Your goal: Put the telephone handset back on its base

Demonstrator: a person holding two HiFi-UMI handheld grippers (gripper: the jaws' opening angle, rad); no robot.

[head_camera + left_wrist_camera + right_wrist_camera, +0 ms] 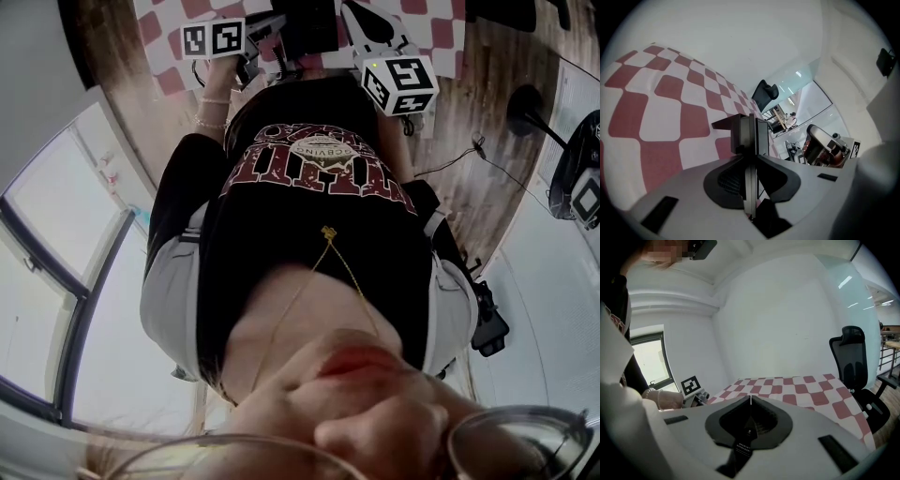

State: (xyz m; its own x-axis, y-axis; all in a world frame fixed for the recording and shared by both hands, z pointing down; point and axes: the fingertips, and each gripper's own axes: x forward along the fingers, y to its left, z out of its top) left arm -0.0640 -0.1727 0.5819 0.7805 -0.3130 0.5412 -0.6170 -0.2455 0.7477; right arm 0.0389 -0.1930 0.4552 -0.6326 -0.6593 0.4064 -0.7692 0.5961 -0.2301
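Table [801, 385] covered edge to edge by a red-and-white checked cloth [670, 117], squares with rounded corners, lying flat. One black object [309, 28] sits on the cloth at the head view's top edge, too cropped to identify. Table stands on wood-plank floor [487, 141].

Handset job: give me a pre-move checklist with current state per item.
1. handset in view: not ok, no view shows it.
2. base in view: not ok, same.
3. left gripper empty: ok, jaws slightly apart, nothing between.
4. right gripper empty: ok, jaws together on nothing.
5. checked tablecloth ahead of both grippers: ok.
6. Head view on the work area: not ok, the person's torso fills most of it.
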